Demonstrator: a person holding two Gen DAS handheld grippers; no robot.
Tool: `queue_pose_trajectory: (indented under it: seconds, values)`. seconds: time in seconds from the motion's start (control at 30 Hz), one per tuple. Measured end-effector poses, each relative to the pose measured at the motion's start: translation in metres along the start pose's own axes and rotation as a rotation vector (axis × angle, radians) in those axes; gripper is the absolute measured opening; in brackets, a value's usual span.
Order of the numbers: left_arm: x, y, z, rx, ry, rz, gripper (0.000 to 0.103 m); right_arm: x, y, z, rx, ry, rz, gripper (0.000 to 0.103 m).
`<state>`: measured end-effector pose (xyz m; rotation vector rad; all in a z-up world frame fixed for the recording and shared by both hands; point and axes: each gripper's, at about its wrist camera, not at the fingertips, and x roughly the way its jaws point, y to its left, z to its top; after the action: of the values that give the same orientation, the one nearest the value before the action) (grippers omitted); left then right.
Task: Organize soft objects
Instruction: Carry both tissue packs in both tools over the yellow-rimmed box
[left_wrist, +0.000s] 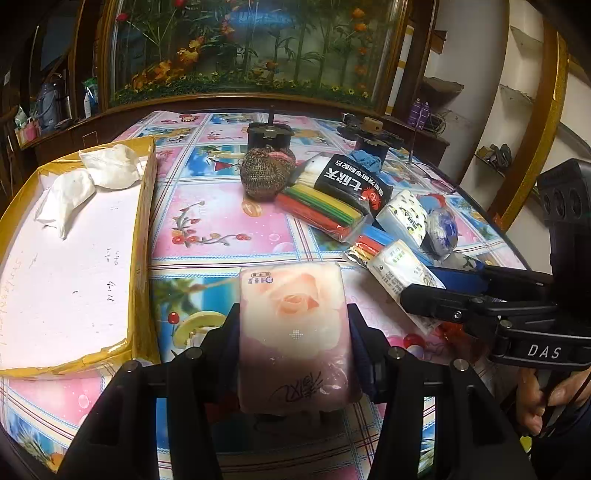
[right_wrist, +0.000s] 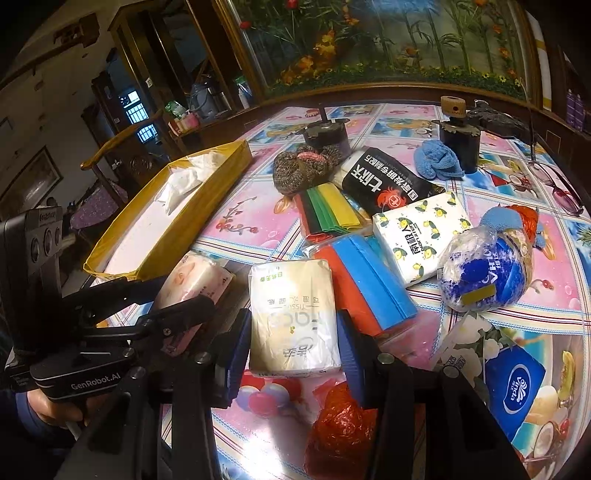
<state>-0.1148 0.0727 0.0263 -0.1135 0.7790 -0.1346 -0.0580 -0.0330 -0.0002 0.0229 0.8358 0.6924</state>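
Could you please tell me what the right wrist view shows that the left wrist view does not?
Only the right wrist view shows the red plastic bag, the blue tissue pack and the glasses. Only the left wrist view shows the rose-print face of the pink tissue pack. Both show the yellow box and the knitted pouch.

A pale pink rose is printed on the pink-white tissue pack (left_wrist: 293, 325). The cream tissue pack (right_wrist: 293, 314) is marked with grey lettering. The white pack (right_wrist: 421, 236) at right is dotted with yellow-green lemons. Red, green and yellow strips are seen in the clear bag (left_wrist: 317, 210). The black pouch (right_wrist: 388, 184) is printed with white characters and a red crab. The tablecloth (left_wrist: 207, 221) is checked pink and blue with cartoon flowers. The tray (left_wrist: 142, 236) is edged in yellow tape.
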Motion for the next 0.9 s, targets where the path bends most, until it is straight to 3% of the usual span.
queue_pose_trajectory:
  seconds: [0.57, 0.9]
  values:
    - [-0.001, 0.0036, -0.0004, -0.025, -0.007, -0.018, 0.052, 0.0, 0.0, 0.0001, 0.005, -0.001, -0.013, 0.049]
    - [-0.0074, 0.0077, 0.0005, -0.044, -0.024, -0.04, 0.052, 0.0001, 0.0069, -0.0001, -0.019, 0.005, -0.074, 0.049]
